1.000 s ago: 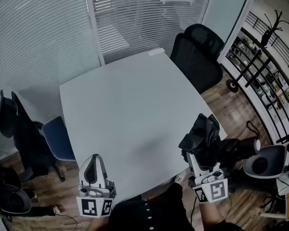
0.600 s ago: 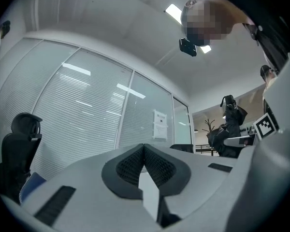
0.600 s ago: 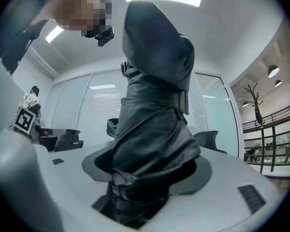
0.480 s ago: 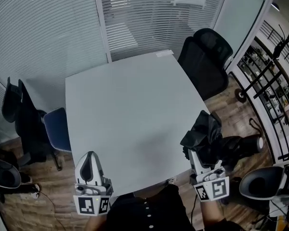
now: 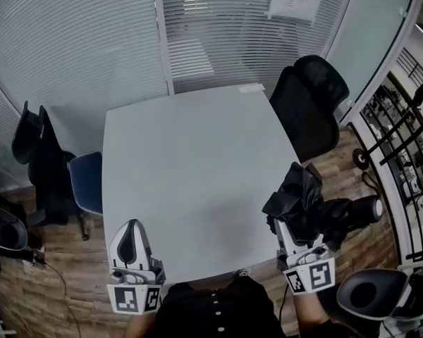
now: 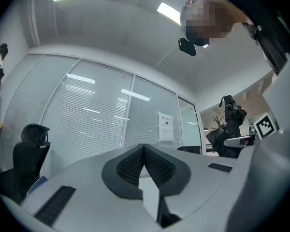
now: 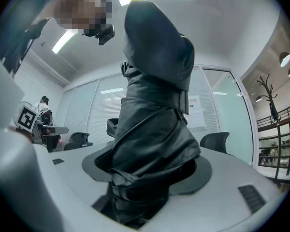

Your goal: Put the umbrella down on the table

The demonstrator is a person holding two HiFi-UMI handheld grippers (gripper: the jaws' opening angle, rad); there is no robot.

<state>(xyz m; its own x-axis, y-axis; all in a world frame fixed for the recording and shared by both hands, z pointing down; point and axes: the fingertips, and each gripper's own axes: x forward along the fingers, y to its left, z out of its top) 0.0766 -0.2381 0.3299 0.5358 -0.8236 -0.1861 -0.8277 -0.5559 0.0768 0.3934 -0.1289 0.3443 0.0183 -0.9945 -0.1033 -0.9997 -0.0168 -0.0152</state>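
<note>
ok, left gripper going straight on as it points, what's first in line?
Way looks free over the table; the left gripper, shut, would probably first meet the blinds beyond it.

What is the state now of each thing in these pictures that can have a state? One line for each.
umbrella: folded, held off the table, by its near right corner
right gripper: shut on the umbrella
left gripper: shut, nothing between its jaws
table: the umbrella is not yet laid on it
black office chair: nobody sits in it
window blinds: lowered
</note>
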